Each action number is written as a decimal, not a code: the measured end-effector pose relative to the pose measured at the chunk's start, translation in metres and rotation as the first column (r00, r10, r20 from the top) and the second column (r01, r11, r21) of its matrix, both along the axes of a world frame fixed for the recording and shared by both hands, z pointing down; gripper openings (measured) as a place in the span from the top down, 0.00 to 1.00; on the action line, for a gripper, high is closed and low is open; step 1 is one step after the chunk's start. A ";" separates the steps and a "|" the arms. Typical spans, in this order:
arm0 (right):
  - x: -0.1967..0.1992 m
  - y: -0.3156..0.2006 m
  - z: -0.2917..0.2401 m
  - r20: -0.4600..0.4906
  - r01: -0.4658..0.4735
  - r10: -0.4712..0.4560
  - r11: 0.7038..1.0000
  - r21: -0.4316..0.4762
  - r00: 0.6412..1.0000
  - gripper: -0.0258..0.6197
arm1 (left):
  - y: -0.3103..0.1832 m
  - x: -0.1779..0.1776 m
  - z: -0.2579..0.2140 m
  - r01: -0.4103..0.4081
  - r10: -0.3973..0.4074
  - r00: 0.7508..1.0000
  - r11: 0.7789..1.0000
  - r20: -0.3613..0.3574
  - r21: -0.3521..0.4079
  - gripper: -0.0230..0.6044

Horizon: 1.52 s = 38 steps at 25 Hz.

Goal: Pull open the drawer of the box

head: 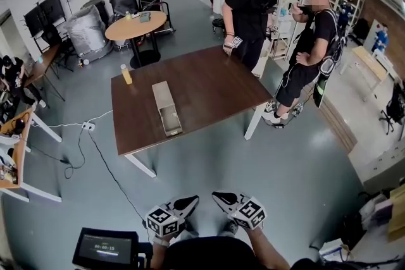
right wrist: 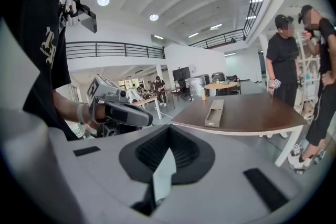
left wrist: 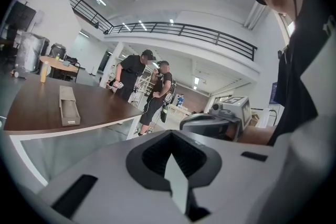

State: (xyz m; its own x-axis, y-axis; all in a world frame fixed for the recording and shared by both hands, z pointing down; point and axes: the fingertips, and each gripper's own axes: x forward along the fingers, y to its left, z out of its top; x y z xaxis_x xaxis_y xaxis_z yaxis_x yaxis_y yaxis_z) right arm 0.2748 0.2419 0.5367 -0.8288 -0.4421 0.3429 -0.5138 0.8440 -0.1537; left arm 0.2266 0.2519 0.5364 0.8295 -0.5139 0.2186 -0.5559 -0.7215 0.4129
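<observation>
Head view: the box (head: 164, 101) lies on the desk (head: 215, 85), drawer (head: 171, 124) slid out, well ahead of my left tongs (head: 190, 202) and right tongs (head: 221, 199). Left gripper view: I see those tongs closed, empty. Right gripper view: closed, empty too.

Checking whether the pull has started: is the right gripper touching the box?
Apart. The head view shows a stretch of floor between the right gripper and the table that bears the box.
</observation>
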 end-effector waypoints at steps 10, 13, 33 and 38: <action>0.085 -0.013 0.008 -0.083 -0.063 0.067 0.997 0.053 0.994 0.98 | -0.019 0.051 -0.009 -0.023 0.023 0.999 1.000 0.047 0.006 0.95; 0.107 -0.014 0.004 -0.103 -0.087 0.093 0.994 0.062 0.990 0.98 | -0.025 0.064 -0.015 -0.034 0.033 0.998 0.999 0.055 0.015 0.95; 0.114 -0.026 -0.010 -0.028 -0.184 0.186 0.981 0.057 0.982 0.98 | -0.036 0.071 -0.018 -0.036 0.035 0.999 0.999 0.007 0.033 0.95; 0.109 -0.022 -0.009 -0.045 -0.151 0.154 0.986 0.071 0.987 0.98 | -0.034 0.071 -0.017 -0.040 0.039 0.999 0.999 0.011 0.030 0.95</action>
State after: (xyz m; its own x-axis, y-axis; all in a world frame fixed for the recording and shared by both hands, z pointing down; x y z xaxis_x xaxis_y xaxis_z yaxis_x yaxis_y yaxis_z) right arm 0.3842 0.2203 0.5280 -0.7324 -0.5854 0.3477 -0.6429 0.7628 -0.0699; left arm 0.2978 0.2177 0.5197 0.8471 -0.4874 0.2119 -0.5307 -0.7551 0.3849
